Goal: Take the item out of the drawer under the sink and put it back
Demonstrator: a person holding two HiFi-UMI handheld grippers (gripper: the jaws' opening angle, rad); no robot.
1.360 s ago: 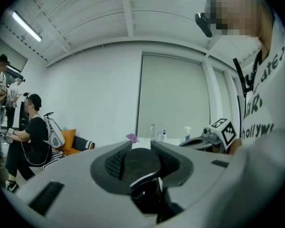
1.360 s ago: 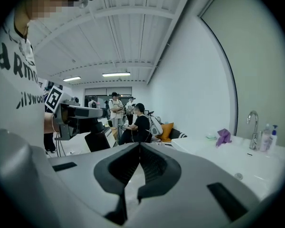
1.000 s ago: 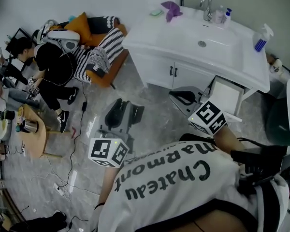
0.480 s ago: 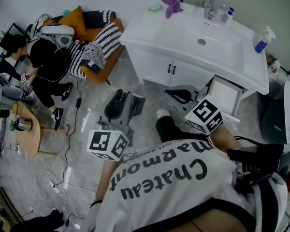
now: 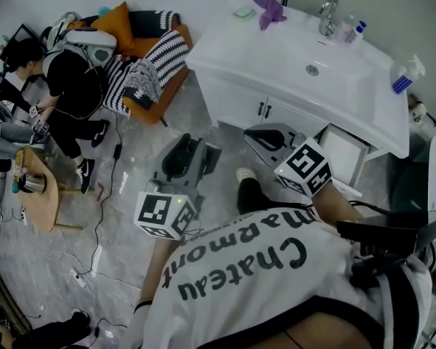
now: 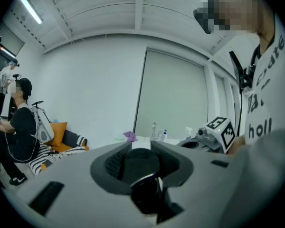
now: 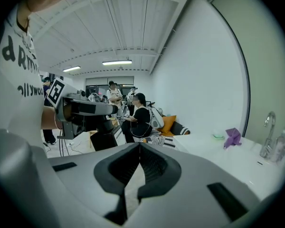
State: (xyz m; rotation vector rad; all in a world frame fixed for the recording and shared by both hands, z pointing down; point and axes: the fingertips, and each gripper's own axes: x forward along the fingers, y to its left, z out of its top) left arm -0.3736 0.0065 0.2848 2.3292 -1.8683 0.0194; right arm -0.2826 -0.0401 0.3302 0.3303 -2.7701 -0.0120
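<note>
The left gripper [image 6: 141, 145] has its jaws about half apart and they clamp a dark round item [image 6: 140, 167] with a shiny rim; what kind of item it is cannot be told. The item is outside the drawer [image 5: 346, 153], which stands pulled open at the right side of the white vanity cabinet [image 5: 240, 97] under the sink [image 5: 327, 64]. In the head view the left gripper is held above the grey floor [image 5: 131, 173], in front of the cabinet and well to the left of the drawer. The right gripper [image 7: 139, 145] has its jaws together, the tips touching, with nothing between them. It is between the left gripper and the drawer, near the cabinet doors. A purple cloth [image 5: 270, 9] lies on the counter beside the sink
</note>
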